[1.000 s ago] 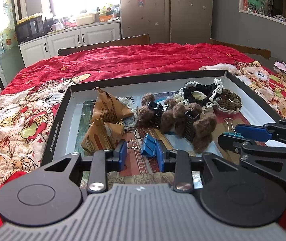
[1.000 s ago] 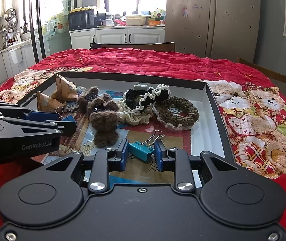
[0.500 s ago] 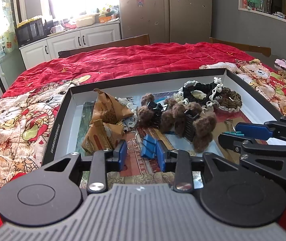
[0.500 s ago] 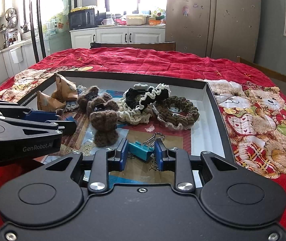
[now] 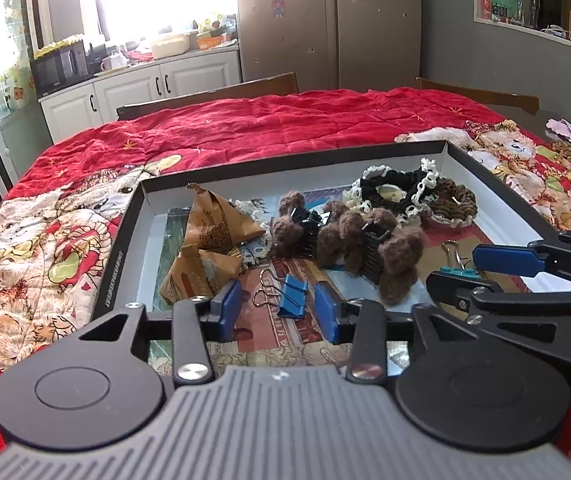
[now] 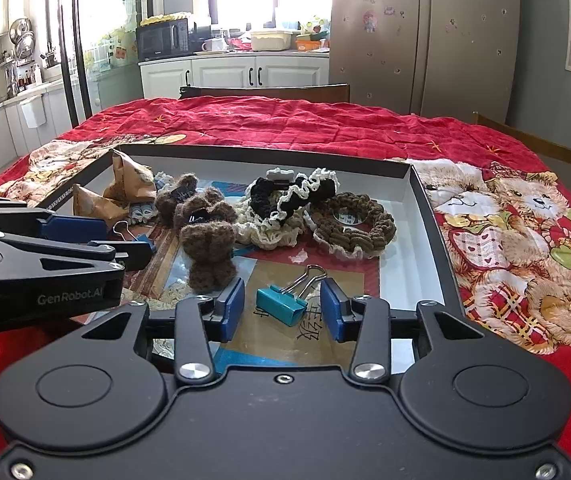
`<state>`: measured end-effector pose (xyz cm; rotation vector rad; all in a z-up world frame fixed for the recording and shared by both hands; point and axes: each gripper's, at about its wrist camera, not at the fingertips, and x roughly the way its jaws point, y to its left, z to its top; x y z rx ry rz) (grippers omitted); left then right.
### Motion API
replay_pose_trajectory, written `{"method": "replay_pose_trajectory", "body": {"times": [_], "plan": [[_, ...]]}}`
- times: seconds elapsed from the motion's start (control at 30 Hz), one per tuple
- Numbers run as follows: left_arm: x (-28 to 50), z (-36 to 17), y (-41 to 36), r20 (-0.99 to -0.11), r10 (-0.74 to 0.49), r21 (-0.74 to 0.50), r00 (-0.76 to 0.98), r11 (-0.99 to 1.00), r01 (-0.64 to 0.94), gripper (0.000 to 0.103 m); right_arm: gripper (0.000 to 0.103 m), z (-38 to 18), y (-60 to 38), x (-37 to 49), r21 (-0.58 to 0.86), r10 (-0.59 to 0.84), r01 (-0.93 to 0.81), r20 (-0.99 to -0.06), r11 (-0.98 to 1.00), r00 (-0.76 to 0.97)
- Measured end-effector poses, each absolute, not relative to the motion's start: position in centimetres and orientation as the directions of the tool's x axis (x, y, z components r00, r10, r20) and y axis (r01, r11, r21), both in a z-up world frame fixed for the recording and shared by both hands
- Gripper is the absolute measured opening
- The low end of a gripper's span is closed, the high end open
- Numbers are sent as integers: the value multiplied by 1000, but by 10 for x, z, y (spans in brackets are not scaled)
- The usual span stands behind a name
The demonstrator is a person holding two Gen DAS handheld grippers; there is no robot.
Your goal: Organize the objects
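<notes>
Both tongs are released: the left gripper (image 5: 277, 310) brackets a blue clip (image 5: 292, 295) at lower centre, the right gripper (image 6: 281, 306) a teal clip (image 6: 281, 304). Closing off-centre could flick either across the tray (image 6: 425, 200).

A red quilt (image 6: 285, 124) covers the table; beyond, white cabinets (image 6: 237, 76), perhaps a microwave (image 6: 162, 39).

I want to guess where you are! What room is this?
Probably a home kitchen: a black microwave on white cabinets, a tall beige fridge, and a table under a red quilted cloth.
</notes>
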<state>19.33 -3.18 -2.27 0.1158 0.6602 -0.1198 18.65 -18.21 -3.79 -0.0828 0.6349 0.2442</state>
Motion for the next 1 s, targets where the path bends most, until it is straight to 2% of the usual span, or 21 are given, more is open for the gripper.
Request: {"method": "replay_pose_trajectory", "body": {"times": [0.17, 0.53, 0.67, 1.0], "plan": [[189, -17, -33, -607, -70, 75, 792, 987, 145, 63, 41, -31, -184, 183, 4, 202, -245, -584, 969, 786], [167, 7, -31, -569, -71, 84, 820, 986, 144, 77, 49, -2, -187, 161, -5, 213, -256, -537, 967, 816], [156, 18, -28, -556, -66, 91, 829, 986, 139, 79, 50, 10, -189, 148, -12, 215, -259, -521, 966, 826], [122, 38, -17, -516, -49, 89, 855, 990, 111, 90, 65, 40, -197, 107, -25, 210, -253, -481, 967, 851]]}}
